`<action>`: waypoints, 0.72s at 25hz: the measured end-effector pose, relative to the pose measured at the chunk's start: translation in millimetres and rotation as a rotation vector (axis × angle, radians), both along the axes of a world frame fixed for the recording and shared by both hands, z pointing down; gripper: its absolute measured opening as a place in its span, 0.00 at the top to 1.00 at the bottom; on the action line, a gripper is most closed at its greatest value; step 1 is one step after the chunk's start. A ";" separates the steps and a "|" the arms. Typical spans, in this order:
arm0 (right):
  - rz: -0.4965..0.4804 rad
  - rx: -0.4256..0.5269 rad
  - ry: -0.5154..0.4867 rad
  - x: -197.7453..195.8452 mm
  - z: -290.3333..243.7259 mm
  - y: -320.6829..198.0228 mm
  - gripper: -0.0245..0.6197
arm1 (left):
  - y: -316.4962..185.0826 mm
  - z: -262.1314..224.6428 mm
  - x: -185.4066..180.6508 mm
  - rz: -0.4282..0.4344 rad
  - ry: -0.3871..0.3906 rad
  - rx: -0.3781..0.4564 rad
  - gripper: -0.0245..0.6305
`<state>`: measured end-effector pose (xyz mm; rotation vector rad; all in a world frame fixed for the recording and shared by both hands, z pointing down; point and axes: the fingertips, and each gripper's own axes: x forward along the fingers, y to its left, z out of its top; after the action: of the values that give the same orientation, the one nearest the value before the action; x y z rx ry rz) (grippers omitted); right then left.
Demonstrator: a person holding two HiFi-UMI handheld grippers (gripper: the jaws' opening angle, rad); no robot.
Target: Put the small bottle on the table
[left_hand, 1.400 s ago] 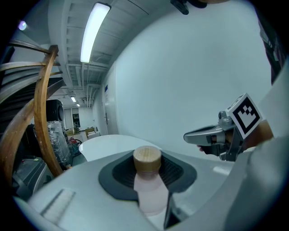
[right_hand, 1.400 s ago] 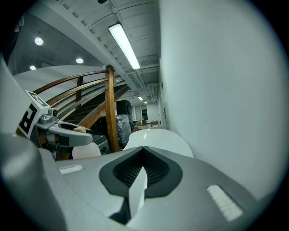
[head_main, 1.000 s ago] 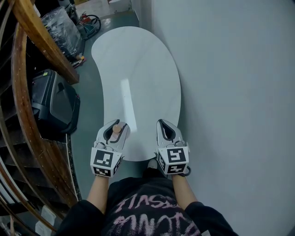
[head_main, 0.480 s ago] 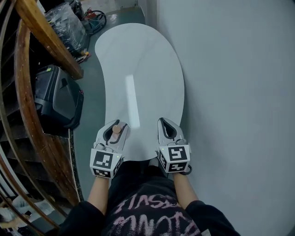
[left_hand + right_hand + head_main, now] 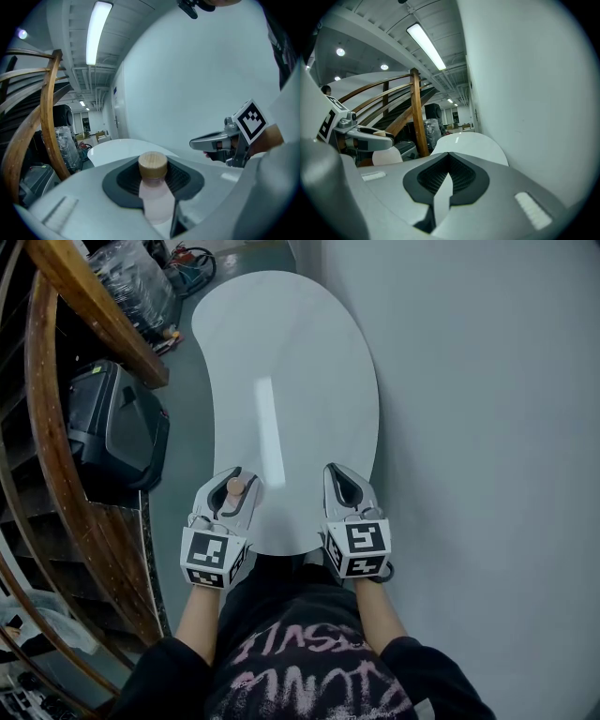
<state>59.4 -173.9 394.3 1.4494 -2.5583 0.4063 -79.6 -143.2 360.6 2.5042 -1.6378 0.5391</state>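
The small bottle (image 5: 153,197), pale pink with a wood-coloured cap, is upright and clamped in the left gripper (image 5: 229,486), over the near edge of the white table (image 5: 300,362). To its right, the right gripper (image 5: 340,479) has its jaws together, empty. A black case (image 5: 117,432) and a wooden railing (image 5: 56,456) stand at the left.

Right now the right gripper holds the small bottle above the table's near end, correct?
No. The left gripper holds the small bottle above the table's near end, as the left gripper view shows; the right gripper is shut and empty.
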 end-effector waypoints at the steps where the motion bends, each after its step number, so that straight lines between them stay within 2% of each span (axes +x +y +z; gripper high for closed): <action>1: 0.003 -0.001 0.002 0.4 0.4 -0.1 0.95 | -1.4 0.1 0.9 0.006 0.001 0.002 0.77; 18: -0.006 -0.008 0.033 -6.5 3.9 -8.0 0.95 | -19.4 9.1 2.3 0.020 0.036 -0.004 0.77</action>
<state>52.9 -181.9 398.2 1.4338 -2.5312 0.3880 -77.3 -162.6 369.7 2.5150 -1.5990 0.4960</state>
